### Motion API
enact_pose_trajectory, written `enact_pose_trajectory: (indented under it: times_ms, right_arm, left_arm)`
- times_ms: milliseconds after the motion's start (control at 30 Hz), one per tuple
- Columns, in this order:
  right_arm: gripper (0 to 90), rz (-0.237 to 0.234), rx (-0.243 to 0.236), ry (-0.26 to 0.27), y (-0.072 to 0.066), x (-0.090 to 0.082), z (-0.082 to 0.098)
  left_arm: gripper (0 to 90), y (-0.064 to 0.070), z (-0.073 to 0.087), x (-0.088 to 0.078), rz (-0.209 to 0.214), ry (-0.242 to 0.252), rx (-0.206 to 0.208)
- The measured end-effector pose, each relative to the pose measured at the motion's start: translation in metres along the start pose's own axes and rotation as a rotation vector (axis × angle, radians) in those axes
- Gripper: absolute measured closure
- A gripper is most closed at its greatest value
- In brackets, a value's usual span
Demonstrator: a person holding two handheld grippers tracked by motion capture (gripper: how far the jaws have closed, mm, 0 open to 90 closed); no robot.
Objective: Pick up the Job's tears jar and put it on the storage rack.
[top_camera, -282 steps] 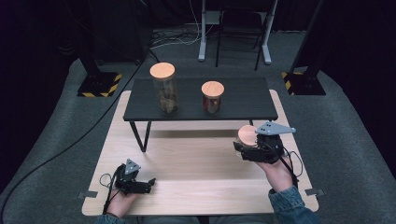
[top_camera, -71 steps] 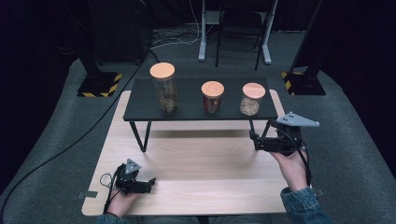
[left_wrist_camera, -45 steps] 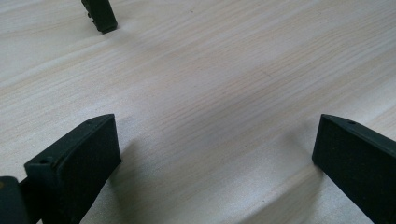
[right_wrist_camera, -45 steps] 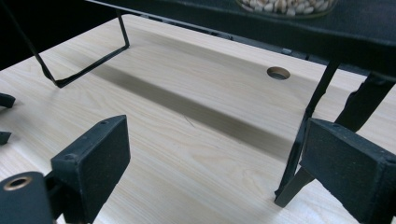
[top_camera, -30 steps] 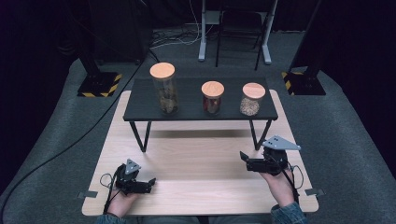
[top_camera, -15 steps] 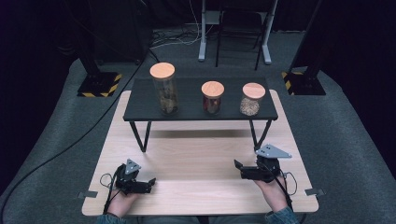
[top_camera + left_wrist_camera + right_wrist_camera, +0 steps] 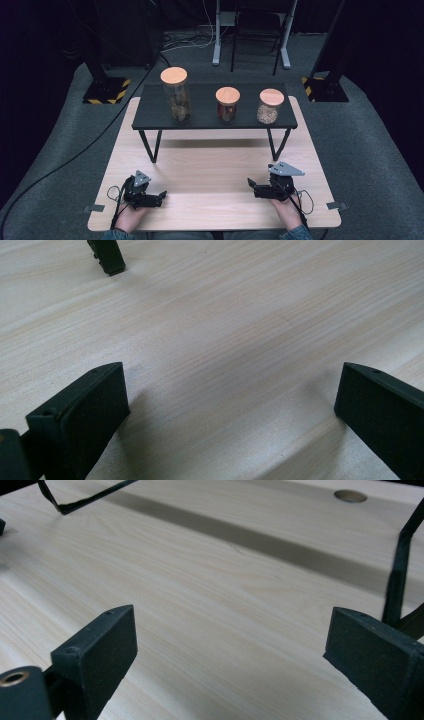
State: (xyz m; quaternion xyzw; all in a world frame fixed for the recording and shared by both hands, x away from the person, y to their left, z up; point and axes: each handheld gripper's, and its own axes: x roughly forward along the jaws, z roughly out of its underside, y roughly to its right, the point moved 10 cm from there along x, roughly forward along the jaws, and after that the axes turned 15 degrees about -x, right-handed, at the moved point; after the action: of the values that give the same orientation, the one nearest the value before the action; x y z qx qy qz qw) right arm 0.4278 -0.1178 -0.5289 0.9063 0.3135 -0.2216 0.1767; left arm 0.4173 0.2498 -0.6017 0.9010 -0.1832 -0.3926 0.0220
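Right gripper near right on wooden table, jaws just opening, nothing between. Left gripper near left, open, apparently resting. Small jar far right on black shelf.

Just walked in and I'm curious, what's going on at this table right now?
A person holds a gripper in each hand, both low over the wooden table. The left gripper and right gripper are open and hold nothing. Three jars with wooden lids stand in a row on the black shelf: a tall jar, a middle jar and a right jar.
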Motion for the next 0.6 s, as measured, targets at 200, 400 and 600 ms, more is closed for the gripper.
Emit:
enact_pose_trajectory:
  times_ms: [200, 400, 600]
  right_arm:
    - [5.4, -0.008, -0.001, -0.015, -0.006, 0.008, 0.007]
    - [5.5, -0.021, -0.006, -0.038, -0.015, 0.019, 0.016]
    - [5.8, -0.030, 0.010, -0.066, -0.017, 0.027, 0.027]
  left_arm:
    - [0.5, 0.000, 0.000, 0.000, 0.000, 0.000, 0.000]
    - [0.5, 0.000, 0.000, 0.000, 0.000, 0.000, 0.000]
    - [0.5, 0.000, 0.000, 0.000, 0.000, 0.000, 0.000]
